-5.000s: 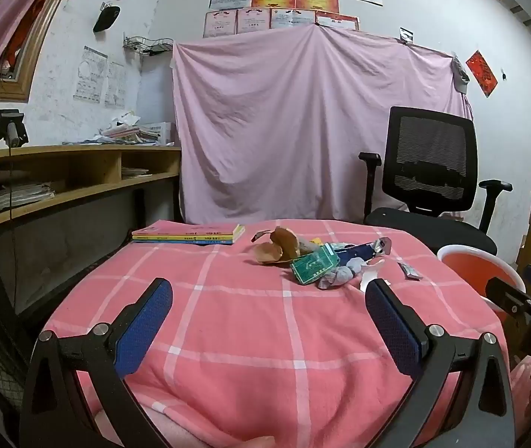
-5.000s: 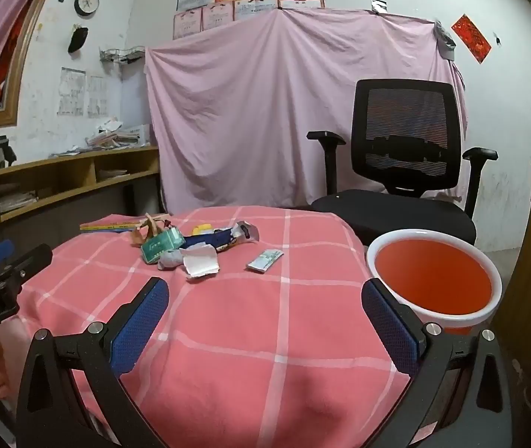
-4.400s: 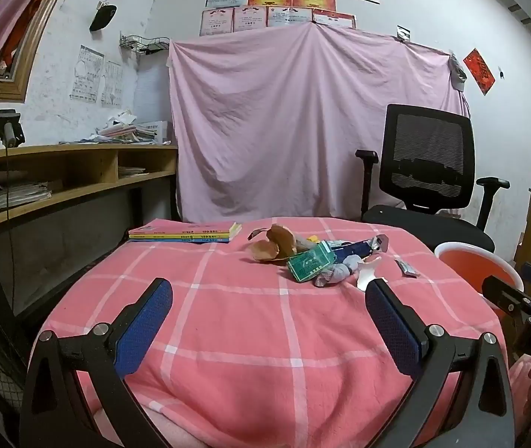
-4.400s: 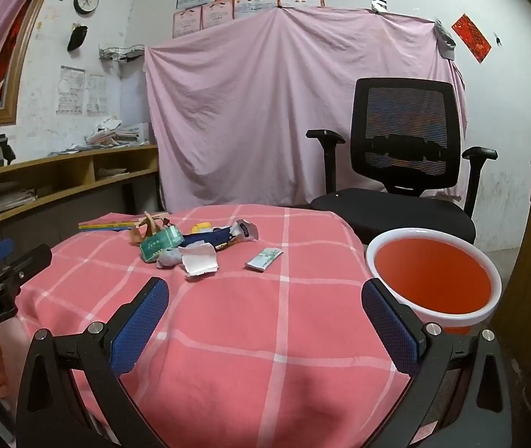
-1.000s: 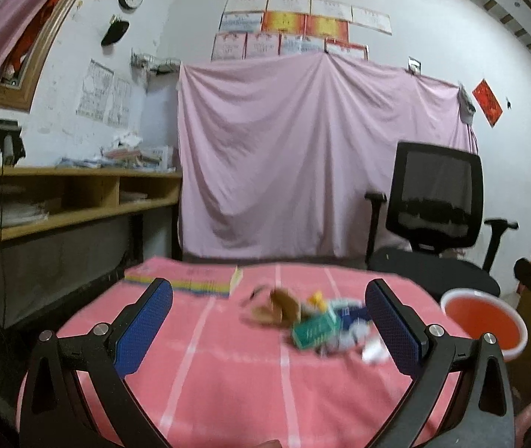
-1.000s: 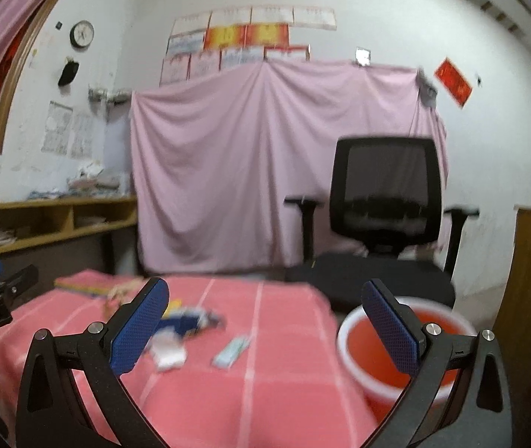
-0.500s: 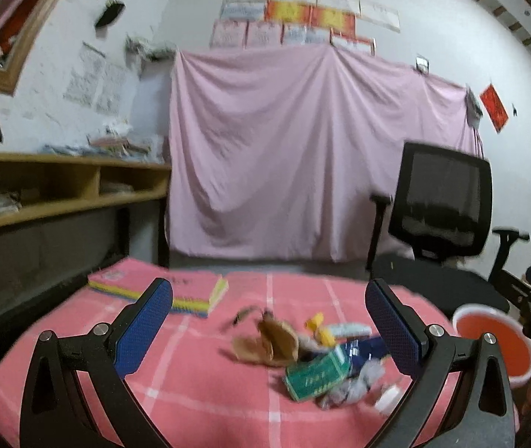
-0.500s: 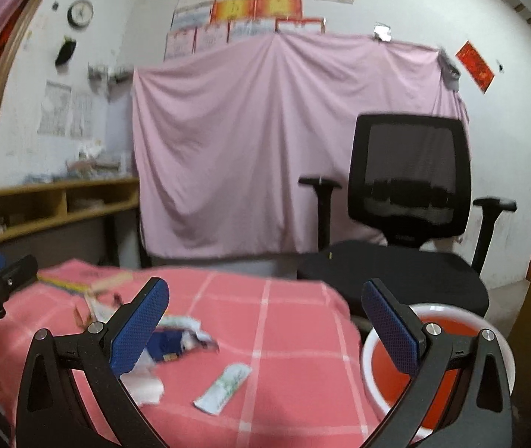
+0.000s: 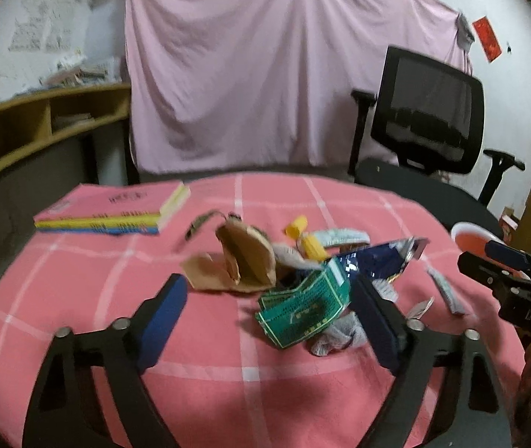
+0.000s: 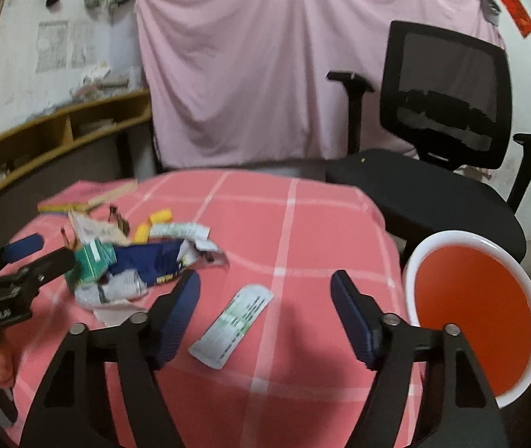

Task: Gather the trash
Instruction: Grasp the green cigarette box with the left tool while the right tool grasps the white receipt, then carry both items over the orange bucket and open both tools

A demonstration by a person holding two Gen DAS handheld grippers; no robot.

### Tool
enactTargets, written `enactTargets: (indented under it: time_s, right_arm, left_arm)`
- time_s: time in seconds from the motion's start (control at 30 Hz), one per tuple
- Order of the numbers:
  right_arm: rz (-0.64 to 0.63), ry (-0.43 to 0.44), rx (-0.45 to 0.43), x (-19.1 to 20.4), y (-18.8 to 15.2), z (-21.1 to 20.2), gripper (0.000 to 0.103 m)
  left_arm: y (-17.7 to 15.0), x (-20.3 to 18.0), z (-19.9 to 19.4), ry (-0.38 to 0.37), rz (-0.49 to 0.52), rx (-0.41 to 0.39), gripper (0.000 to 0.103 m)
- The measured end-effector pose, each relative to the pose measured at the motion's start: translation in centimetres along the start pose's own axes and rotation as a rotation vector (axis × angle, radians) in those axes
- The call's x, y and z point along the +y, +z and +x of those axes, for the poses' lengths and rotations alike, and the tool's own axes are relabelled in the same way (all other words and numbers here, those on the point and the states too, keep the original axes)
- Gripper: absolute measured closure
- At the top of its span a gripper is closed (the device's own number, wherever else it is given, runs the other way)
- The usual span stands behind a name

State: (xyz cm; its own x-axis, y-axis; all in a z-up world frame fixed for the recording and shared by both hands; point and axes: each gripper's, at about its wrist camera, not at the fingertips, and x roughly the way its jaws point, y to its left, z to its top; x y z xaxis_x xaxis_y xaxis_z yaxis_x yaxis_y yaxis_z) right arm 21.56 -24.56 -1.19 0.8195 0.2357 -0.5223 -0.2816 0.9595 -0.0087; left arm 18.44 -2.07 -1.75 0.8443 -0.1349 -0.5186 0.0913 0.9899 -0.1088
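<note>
a: where does the trash lie?

b: a loose heap near the middle of the pink checked tablecloth. it holds a green packet, a brown paper bag, a dark blue wrapper, yellow bits and crumpled grey-white paper. 1 flat white-and-green sachet lies apart from the heap, on its bucket side.

a: and the container?

b: a red bucket with a white rim stands just beside the table edge, on the right, below the tabletop.

a: state of the 2 tongs?

b: the left gripper is spread wide and grips nothing; its right pad overlaps the green packet's edge in view, though contact cannot be confirmed. the right gripper is also spread and empty, its pads framing the far end of the sachet from above.

a: which step is in hand?

b: judged as the approach to a first pick; nothing appears collected, though the bucket floor is not fully visible.

a: what does the next move call for?

b: likely a descent until the pads straddle 1 item, then closing. the sachet lies flat on soft cloth, so the pads may pinch fabric too. the packet stands prouder and looks easier to take.

a: surroundings?

b: a stack of books at the far left of the table, a black office chair behind, and a pink sheet on the wall.
</note>
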Motion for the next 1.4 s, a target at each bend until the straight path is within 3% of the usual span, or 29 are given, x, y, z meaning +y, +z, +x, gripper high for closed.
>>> enactTargets:
  time_s: [0.07, 0.17, 0.23, 0.37, 0.43, 0.73, 0.9, 1.03, 1.23, 1.4]
  right_arm:
    - [-0.012, -0.001, 0.026, 0.2, 0.0, 0.4, 0.040]
    - [-0.010, 0.015, 0.063, 0.3, -0.2, 0.9, 0.050]
    - [-0.002, 0.031, 0.096, 0.2, -0.4, 1.3, 0.052]
    - [0.022, 0.084, 0.150, -0.1, -1.0, 2.0, 0.068]
    - [0.028, 0.098, 0.151, -0.2, -1.0, 2.0, 0.078]
    - [0.026, 0.128, 0.125, 0.0, -1.2, 1.4, 0.079]
    - [0.007, 0.136, 0.060, 0.4, -1.1, 0.4, 0.079]
    - [0.001, 0.136, -0.004, 0.4, -1.0, -0.8, 0.080]
    - [0.035, 0.148, -0.181, -0.8, -0.8, -3.9, 0.080]
    - [0.041, 0.068, -0.372, -3.0, -0.1, -7.1, 0.080]
  left_arm:
    - [0.1, 0.2, 0.7, -0.023, -0.009, 0.044, 0.026]
    - [0.0, 0.7, 1.2, -0.056, -0.033, 0.090, 0.043]
    - [-0.1, 0.9, 1.6, -0.091, -0.052, 0.126, 0.051]
    - [0.0, 1.3, 1.5, -0.147, -0.065, 0.148, 0.064]
    - [0.1, 1.3, 1.1, -0.160, -0.058, 0.151, 0.067]
    - [-0.7, 0.9, -0.6, -0.187, -0.042, 0.134, 0.070]
    - [-1.0, -0.5, -1.4, -0.152, -0.015, 0.072, 0.070]
    - [-1.1, -1.5, -3.2, -0.127, -0.002, -0.023, 0.070]
    - [0.5, -3.6, -4.8, -0.111, 0.031, -0.137, 0.070]
    - [3.3, -6.7, -5.1, -0.142, 0.084, -0.197, 0.070]
